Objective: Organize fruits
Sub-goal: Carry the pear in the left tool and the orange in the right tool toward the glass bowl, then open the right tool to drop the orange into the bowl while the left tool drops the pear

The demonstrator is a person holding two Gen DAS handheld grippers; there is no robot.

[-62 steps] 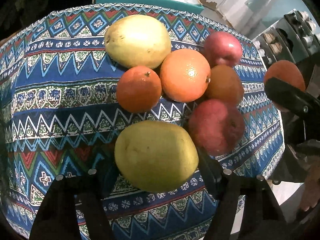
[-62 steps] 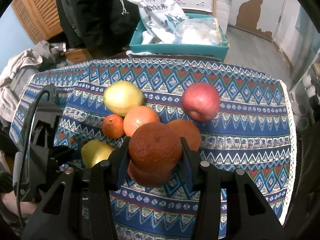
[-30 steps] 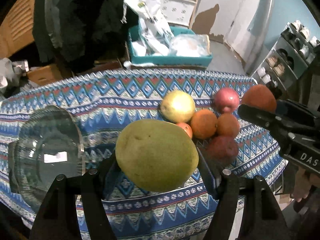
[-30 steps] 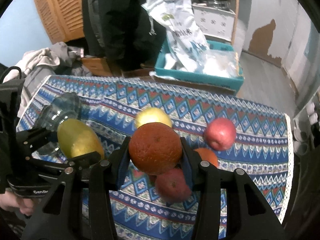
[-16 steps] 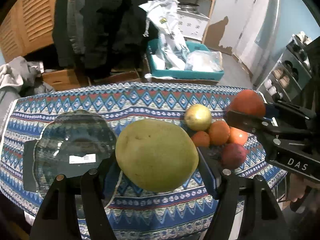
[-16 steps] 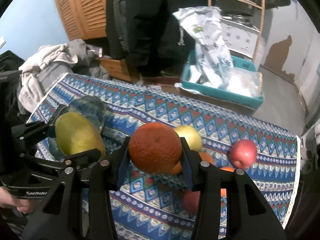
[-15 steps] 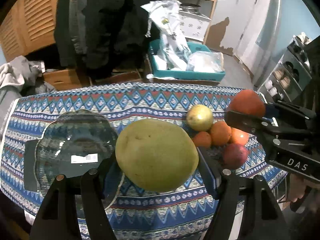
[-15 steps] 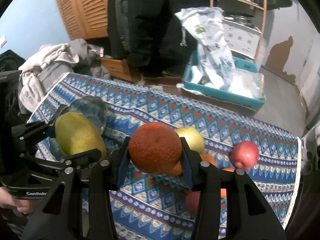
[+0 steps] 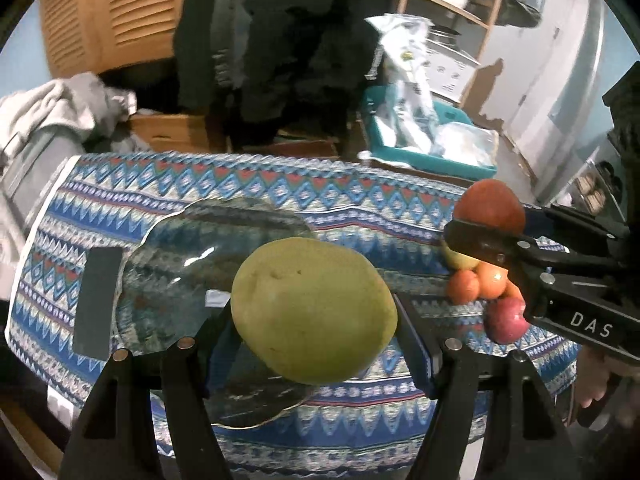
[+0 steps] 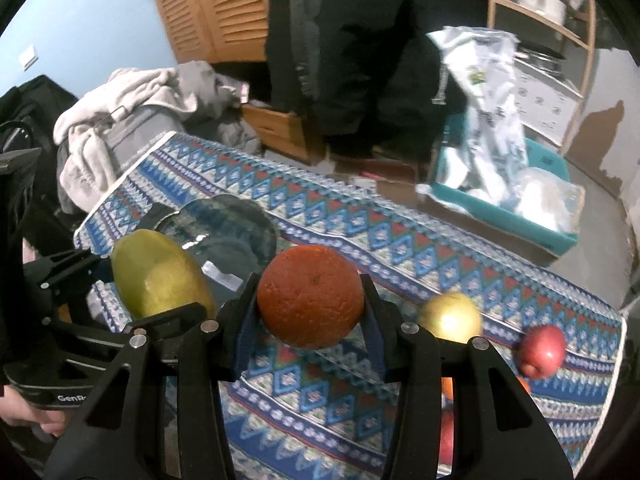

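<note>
My left gripper (image 9: 314,320) is shut on a large yellow-green fruit (image 9: 312,308), held in the air over the near right part of a clear glass plate (image 9: 172,264). To the right, my right gripper (image 10: 309,307) is shut on an orange (image 10: 310,296) above the patterned tablecloth (image 10: 320,392), just right of the plate (image 10: 228,220). The left wrist view shows that orange (image 9: 490,206) at the right edge. On the cloth remain a yellow fruit (image 10: 450,316), a red apple (image 10: 540,346) and small oranges (image 9: 476,282), bunched at the right end.
A person in dark clothes (image 9: 280,40) stands behind the table. A teal bin (image 9: 432,156) with bags sits on the floor beyond the far edge. Grey laundry (image 9: 48,120) is piled at the left. A dark strip (image 9: 96,300) lies by the plate's left rim.
Both grippers have carried their fruits leftward across the table. The glass plate has come under the left gripper's fruit, and the fruit pile has slid to the right of both views.
</note>
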